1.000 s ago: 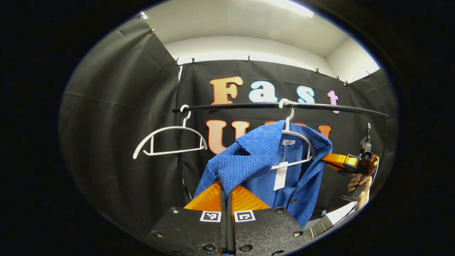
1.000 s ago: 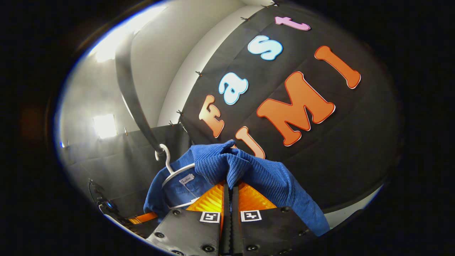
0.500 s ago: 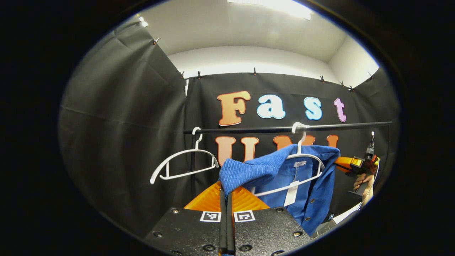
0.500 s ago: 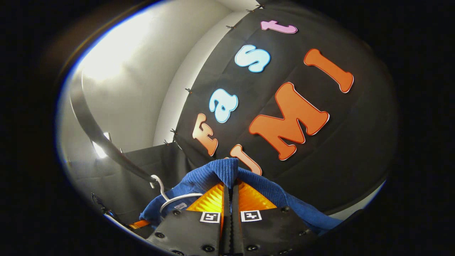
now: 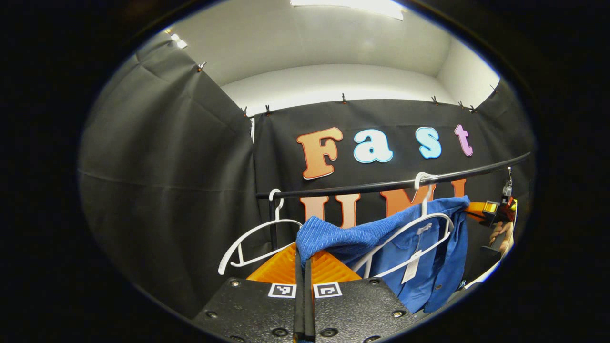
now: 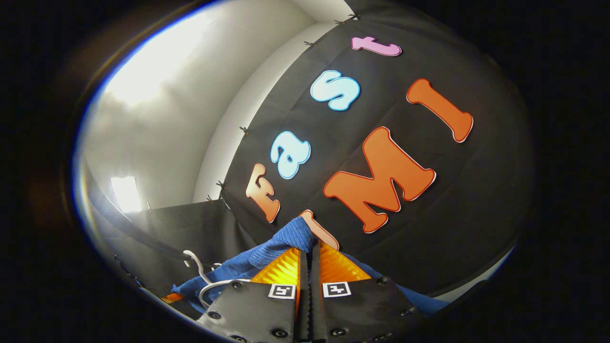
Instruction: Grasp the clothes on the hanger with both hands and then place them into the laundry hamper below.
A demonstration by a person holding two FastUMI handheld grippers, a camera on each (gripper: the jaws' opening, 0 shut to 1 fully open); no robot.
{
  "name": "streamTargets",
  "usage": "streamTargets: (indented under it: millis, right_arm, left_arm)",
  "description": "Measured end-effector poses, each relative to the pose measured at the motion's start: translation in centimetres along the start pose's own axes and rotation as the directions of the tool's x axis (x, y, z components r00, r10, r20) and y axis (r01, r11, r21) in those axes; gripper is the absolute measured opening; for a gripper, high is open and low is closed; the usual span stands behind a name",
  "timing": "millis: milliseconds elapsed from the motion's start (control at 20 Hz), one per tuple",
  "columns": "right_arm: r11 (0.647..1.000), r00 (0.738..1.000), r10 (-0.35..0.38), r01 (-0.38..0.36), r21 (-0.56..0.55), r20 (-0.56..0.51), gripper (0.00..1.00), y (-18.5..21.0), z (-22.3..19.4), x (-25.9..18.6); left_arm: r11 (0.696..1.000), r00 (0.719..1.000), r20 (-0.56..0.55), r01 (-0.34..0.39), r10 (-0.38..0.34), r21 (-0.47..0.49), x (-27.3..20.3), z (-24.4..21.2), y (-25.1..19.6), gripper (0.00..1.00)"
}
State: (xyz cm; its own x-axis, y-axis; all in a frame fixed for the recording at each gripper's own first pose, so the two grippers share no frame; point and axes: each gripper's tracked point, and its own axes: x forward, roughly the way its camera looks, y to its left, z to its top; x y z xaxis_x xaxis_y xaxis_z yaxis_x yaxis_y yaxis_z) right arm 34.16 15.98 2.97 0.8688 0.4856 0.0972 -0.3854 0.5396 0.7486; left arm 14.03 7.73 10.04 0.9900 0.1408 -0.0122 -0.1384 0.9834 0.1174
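Observation:
A blue corduroy jacket (image 5: pixel 419 252) with a paper tag hangs partly off a white hanger (image 5: pixel 405 238) on the black rail (image 5: pixel 381 185). In the left gripper view my left gripper (image 5: pixel 303 247) is shut on a fold of the jacket's near shoulder. Farther off at the right edge the right gripper (image 5: pixel 481 209), held by a hand, grips the other shoulder. In the right gripper view my right gripper (image 6: pixel 310 245) is shut on blue jacket cloth (image 6: pixel 286 243), with the white hanger (image 6: pixel 205 286) low at the left. The hamper is out of sight.
A second, bare white hanger (image 5: pixel 257 238) hangs at the rail's left end beside the stand's upright post (image 5: pixel 272 224). Black cloth walls close in behind and on the left, with a white wall and ceiling light above.
Both grippers have pulled the jacket's shoulders outward and away; the cloth is stretched off the hanger, which now tilts. The rail and hangers sit lower in the left gripper view.

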Motion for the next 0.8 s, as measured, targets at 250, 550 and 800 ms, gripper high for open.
streamTargets:
  millis: [250, 550, 800]
  right_arm:
    - [0.998, 0.998, -0.064, 0.064, -0.002, -0.022, 0.08, -2.9, -1.1, 1.6]
    - [0.991, 0.990, -0.130, 0.129, -0.024, -0.058, 0.07, -6.5, -4.4, 1.2]
    - [0.991, 0.987, -0.136, 0.135, -0.017, -0.080, 0.07, -7.8, -6.5, -0.5]
  left_arm:
    - [1.000, 1.000, -0.021, -0.002, 0.002, 0.008, 1.7, -1.4, -0.2, 0.00]
    - [1.000, 0.997, -0.079, 0.021, -0.019, 0.018, 2.2, -5.3, -0.9, 0.00]
    - [0.999, 0.995, -0.092, 0.038, -0.039, -0.009, 1.2, -7.4, -1.0, 0.00]
